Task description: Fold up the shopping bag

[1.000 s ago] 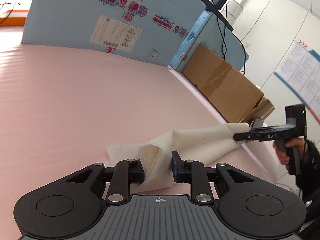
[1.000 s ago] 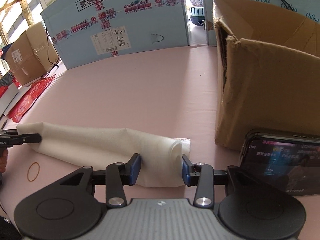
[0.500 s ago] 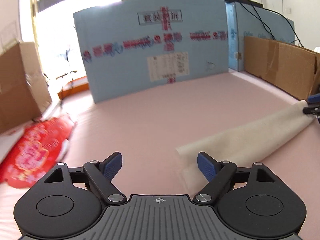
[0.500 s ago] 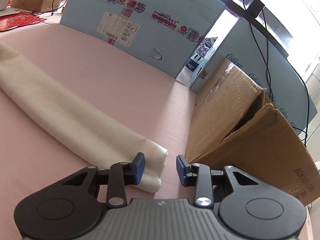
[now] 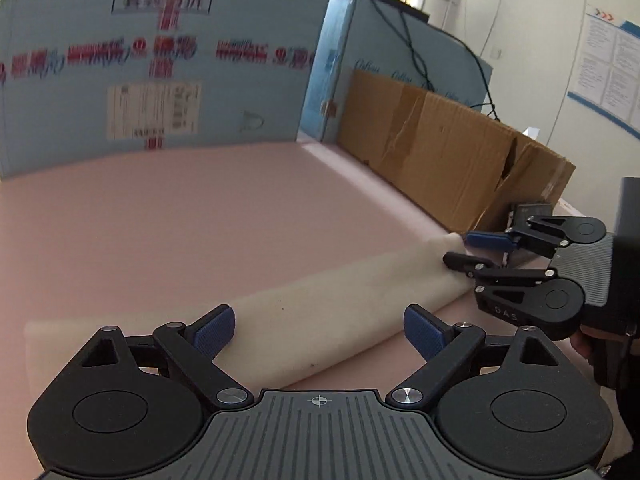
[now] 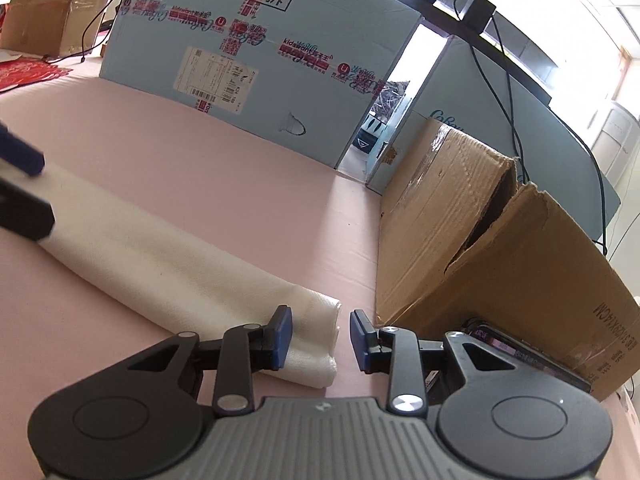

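The left gripper (image 5: 318,330) is opening wide, having let go of the near end it was pinching a second ago, so the shopping bag (image 5: 320,300) is now lying as a long cream roll on the pink table (image 5: 160,220). That suggests the lengthwise fold is done and a crosswise one is coming. The right gripper (image 6: 320,338), tilted downward beside the cardboard box (image 6: 500,240), is straddling the far end with jaws part-way apart, seemingly not pressing it.
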`<action>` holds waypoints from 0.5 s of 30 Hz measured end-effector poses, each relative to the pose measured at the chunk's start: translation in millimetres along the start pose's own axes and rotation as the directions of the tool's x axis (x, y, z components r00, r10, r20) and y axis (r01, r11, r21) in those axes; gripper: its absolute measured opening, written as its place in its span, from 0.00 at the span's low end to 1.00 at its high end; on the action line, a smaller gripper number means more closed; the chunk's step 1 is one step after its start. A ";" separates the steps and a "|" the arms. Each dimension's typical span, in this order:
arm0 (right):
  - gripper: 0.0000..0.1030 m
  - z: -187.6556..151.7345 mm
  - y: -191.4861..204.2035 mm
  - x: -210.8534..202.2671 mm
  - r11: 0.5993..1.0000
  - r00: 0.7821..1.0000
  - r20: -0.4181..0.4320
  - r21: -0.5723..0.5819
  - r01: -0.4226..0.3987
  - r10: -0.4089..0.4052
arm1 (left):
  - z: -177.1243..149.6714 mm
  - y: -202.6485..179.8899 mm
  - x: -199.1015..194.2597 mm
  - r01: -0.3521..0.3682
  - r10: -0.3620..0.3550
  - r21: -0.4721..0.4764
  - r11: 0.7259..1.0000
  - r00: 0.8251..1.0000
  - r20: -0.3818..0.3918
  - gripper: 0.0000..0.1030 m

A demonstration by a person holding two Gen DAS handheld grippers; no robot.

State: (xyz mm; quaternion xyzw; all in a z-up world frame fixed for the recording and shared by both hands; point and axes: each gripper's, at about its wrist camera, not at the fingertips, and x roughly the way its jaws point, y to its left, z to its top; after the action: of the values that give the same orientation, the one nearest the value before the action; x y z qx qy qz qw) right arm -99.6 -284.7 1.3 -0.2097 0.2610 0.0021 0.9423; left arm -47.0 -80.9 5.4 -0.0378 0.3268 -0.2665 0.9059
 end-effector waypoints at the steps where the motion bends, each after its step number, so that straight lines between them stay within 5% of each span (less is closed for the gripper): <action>1: 0.38 -1.2 -4.5 -0.8 1.000 1.000 0.007 0.027 -0.012 0.012 | -0.7 0.0 -0.2 -0.003 0.003 -0.010 1.000 1.000 0.007 0.90; 7: 0.53 -12.2 -46.7 -31.3 0.955 0.989 0.082 0.261 -0.143 0.126 | -11.1 -27.2 2.1 -0.119 0.119 0.112 0.986 0.993 0.009 0.91; 10: 0.58 -25.0 -73.0 -44.0 0.834 0.956 0.122 0.469 -0.292 0.266 | -13.1 -36.6 6.1 -0.166 0.169 0.175 0.970 0.986 -0.002 0.91; 12: 0.58 -35.5 -83.0 -35.8 0.690 0.898 0.135 0.596 -0.411 0.419 | -13.7 -39.2 7.4 -0.180 0.184 0.197 0.964 0.983 -0.006 0.92; 15: 0.59 -37.6 -76.7 -21.5 0.610 0.857 0.130 0.649 -0.454 0.498 | -13.7 -38.6 7.5 -0.179 0.184 0.197 0.964 0.983 -0.006 0.92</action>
State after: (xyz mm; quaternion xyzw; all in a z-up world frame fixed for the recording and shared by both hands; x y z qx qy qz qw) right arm -128.0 -367.3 12.9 0.2134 0.3204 0.1534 0.9101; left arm -68.2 -116.4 -0.3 0.0849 0.3122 -0.2138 0.9218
